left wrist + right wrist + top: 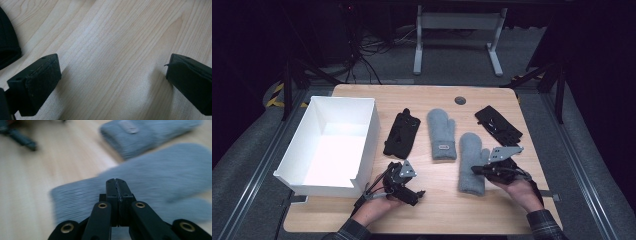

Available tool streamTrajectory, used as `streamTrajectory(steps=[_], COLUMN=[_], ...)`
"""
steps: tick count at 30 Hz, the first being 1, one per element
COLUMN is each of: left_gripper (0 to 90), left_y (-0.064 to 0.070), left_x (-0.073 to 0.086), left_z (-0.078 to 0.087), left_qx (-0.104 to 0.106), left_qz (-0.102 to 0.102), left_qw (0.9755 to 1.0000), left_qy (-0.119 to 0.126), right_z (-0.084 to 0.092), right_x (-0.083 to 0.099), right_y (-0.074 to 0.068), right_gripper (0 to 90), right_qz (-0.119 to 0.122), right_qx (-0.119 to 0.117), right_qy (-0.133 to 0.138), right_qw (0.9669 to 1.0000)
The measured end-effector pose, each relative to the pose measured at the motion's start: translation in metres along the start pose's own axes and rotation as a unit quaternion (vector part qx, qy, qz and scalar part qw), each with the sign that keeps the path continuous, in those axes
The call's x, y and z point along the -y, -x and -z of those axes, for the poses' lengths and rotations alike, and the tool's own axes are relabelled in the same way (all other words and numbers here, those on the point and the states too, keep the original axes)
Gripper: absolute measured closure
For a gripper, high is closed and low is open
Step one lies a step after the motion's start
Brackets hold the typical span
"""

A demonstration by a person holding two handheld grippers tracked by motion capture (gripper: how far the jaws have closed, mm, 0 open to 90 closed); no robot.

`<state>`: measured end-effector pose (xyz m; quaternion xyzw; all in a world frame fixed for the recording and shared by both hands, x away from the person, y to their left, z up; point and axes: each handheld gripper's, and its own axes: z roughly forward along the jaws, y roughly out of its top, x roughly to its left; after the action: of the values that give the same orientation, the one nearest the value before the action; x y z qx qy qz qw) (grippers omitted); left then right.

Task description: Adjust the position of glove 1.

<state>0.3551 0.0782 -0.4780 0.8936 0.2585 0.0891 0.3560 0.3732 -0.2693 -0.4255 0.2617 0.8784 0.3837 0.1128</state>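
Mittens looked soft, light and floppy: the near grey mitten [472,162] lay under the right gripper [479,171], jaws pressed together, so I'd pinch its ribbed cuff [72,200], while the left gripper [113,75] sat spread over bare table [442,200].

floor [537,55]: grey carpet | white desk frame [457,30] behind | surroundings dark

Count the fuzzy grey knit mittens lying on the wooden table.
2. One fuzzy grey knit mitten lies mid-table, right of a black glove. The other grey mitten lies nearer the person, by the right gripper. None appears hidden.
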Motion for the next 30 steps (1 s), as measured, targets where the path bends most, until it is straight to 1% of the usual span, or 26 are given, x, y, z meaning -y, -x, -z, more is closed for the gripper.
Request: streamTrajectory(steps=[3,6,7,8,9,10,11,13,14,15,17,19,20,22,24,30], left_gripper=[0.1,0.2,0.2,0.2,0.2,0.2,0.2,0.2,0.1,0.1,0.2,0.2,0.2,0.1,0.2,0.2], left_y=[0.000,0.000,0.000,0.000,0.000,0.000,0.000,0.000,0.000,0.000,0.000,0.000,0.000,0.000,0.000,0.000], left_x=[0.000,0.000,0.000,0.000,0.000,0.000,0.000,0.000,0.000,0.000,0.000,0.000,0.000,0.000,0.000,0.000], left_z=[0.000,0.000,0.000,0.000,0.000,0.000,0.000,0.000,0.000,0.000,0.000,0.000,0.000,0.000,0.000,0.000], left_qx=[0.000,0.000,0.000,0.000,0.000,0.000,0.000,0.000,0.000,0.002,0.002,0.003,0.003,0.003,0.004,0.004], left_qz=[0.000,0.000,0.000,0.000,-0.001,-0.001,0.000,0.000,-0.001,-0.004,-0.003,-0.004,-0.004,-0.005,-0.005,-0.007], left_qw=[1.0000,1.0000,1.0000,1.0000,1.0000,1.0000,1.0000,1.0000,1.0000,1.0000,1.0000,1.0000,1.0000,1.0000,1.0000,1.0000], left_qy=[0.000,0.000,0.000,0.000,0.001,0.001,0.000,0.000,0.000,0.002,0.003,0.002,0.002,0.002,0.002,0.002], right_z=[0.002,0.000,-0.002,-0.003,-0.006,-0.006,-0.008,-0.011,-0.011,-0.011,-0.015,-0.023,-0.023,-0.025,-0.024,-0.016], right_x=[0.000,-0.001,-0.002,-0.002,0.000,0.000,0.001,0.004,0.004,0.004,0.005,0.010,0.010,0.012,0.013,0.019], right_y=[0.025,0.044,0.052,0.056,0.066,0.066,0.070,0.077,0.083,0.083,0.087,0.093,0.093,0.094,0.092,0.087], right_gripper=[90.0,90.0,90.0,90.0,90.0,90.0,90.0,90.0,90.0,90.0,90.0,90.0,90.0,90.0,90.0,90.0], right_qz=[-0.028,-0.042,-0.046,-0.047,-0.058,-0.058,-0.062,-0.066,-0.072,-0.072,-0.070,-0.074,-0.074,-0.073,-0.068,-0.065], right_qx=[0.030,0.054,0.064,0.071,0.085,0.085,0.090,0.104,0.108,0.108,0.110,0.102,0.102,0.094,0.087,0.071], right_qy=[0.010,0.013,0.011,0.009,0.014,0.014,0.013,0.000,0.003,0.003,-0.008,-0.020,-0.020,-0.024,-0.027,-0.029], right_qw=[0.9991,0.9976,0.9968,0.9963,0.9946,0.9946,0.9940,0.9924,0.9916,0.9916,0.9914,0.9919,0.9919,0.9927,0.9935,0.9949])
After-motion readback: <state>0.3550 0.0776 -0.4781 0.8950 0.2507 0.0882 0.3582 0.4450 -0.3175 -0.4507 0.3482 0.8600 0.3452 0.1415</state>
